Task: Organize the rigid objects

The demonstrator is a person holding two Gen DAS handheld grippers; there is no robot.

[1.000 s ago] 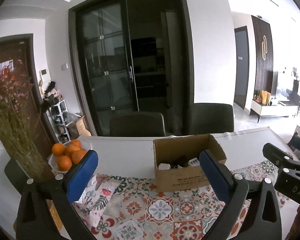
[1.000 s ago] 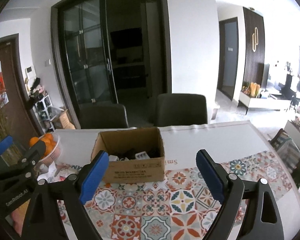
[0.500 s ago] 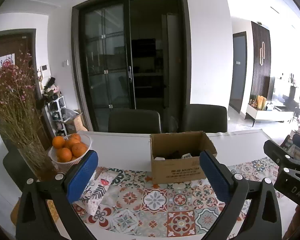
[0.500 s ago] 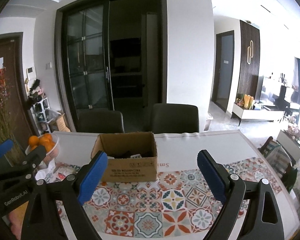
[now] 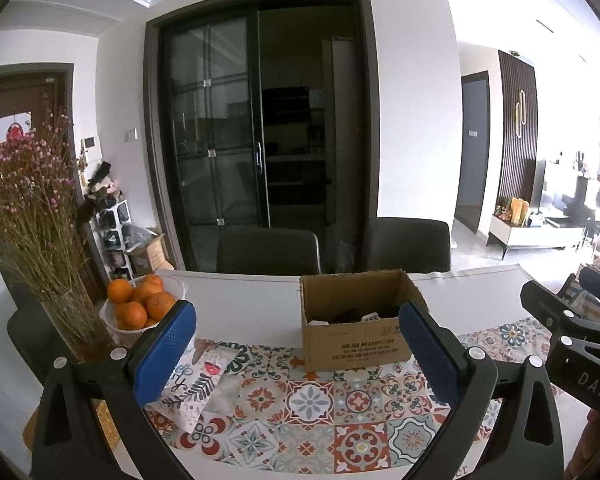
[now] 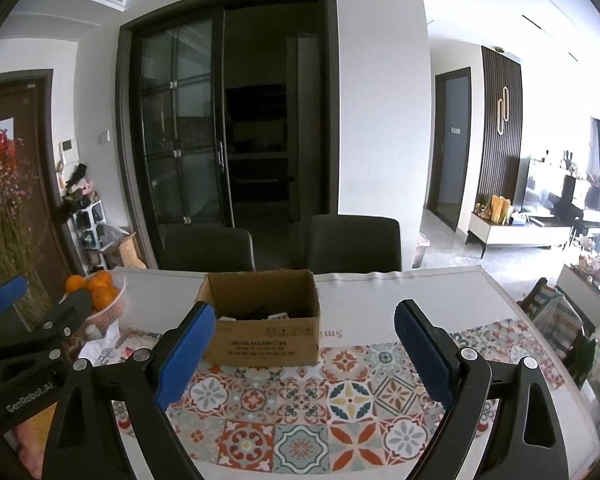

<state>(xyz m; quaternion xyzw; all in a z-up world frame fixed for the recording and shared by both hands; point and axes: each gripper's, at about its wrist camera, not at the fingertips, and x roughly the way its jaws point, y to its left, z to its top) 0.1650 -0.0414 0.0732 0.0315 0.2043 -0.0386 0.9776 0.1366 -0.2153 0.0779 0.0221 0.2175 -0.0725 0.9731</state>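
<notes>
At ten o'clock from me a white basket of oranges [image 5: 142, 306] sits on the table [image 5: 244, 300], just beside a glass vase of dried pink flowers [image 5: 32, 200]. Two dark chairs [image 5: 268, 250] stand at twelve o'clock before a glass door [image 5: 216, 132]. A patterned mat [image 6: 300, 400] lies below me.

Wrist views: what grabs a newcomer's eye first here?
The open cardboard box sits mid-table at the far edge of the patterned tile mat, small items inside. A white bowl of oranges stands to the box's left, beside a vase of dried flowers. Both claws, left and right, hang open and empty.
</notes>
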